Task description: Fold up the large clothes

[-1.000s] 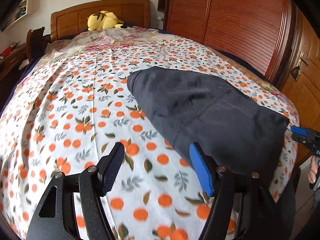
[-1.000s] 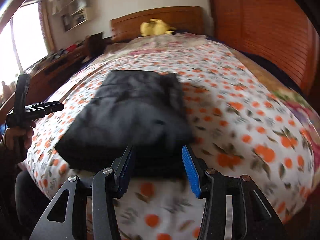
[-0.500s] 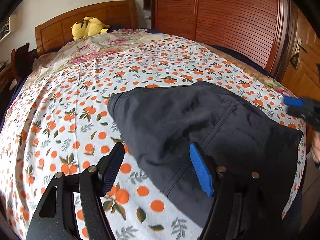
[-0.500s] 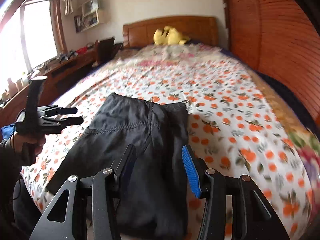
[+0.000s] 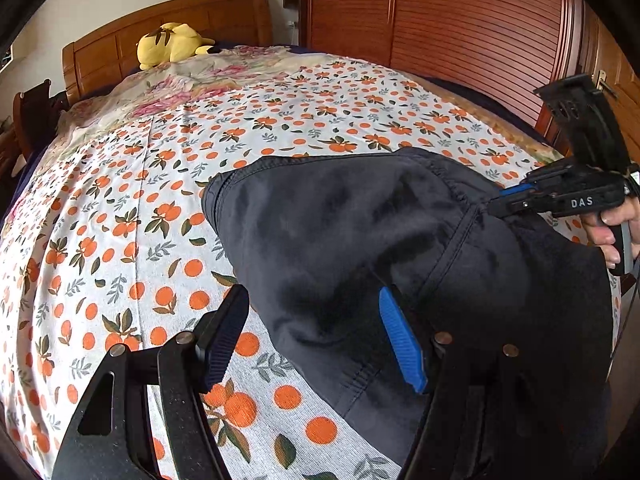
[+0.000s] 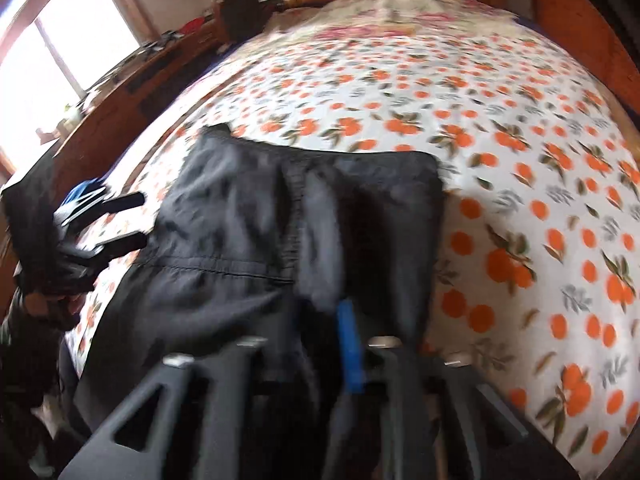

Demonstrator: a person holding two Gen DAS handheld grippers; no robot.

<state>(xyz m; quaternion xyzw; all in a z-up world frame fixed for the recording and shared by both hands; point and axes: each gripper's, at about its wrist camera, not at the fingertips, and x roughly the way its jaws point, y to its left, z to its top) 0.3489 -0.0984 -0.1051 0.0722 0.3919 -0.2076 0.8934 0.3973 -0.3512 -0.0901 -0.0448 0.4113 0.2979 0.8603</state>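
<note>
A dark navy garment (image 5: 360,232), partly folded, lies on the bed near its foot; it also shows in the right wrist view (image 6: 256,216). My left gripper (image 5: 312,336) is open, its fingers straddling the garment's near left edge without pinching it. My right gripper (image 6: 324,312) is shut on a raised fold of the garment at its right side; in the left wrist view it (image 5: 496,200) grips the fabric near a seam. The left gripper (image 6: 120,220) shows open at the left of the right wrist view.
The bed has an orange-print sheet (image 5: 120,200), a wooden headboard (image 5: 180,20) and a yellow plush toy (image 5: 172,44) at the far end. A wooden wardrobe (image 5: 460,32) stands along the right. A desk and window (image 6: 60,60) are on the left.
My right gripper has come down onto the garment's right side and shut on a fold of it. The left gripper has shifted a little and stays open.
</note>
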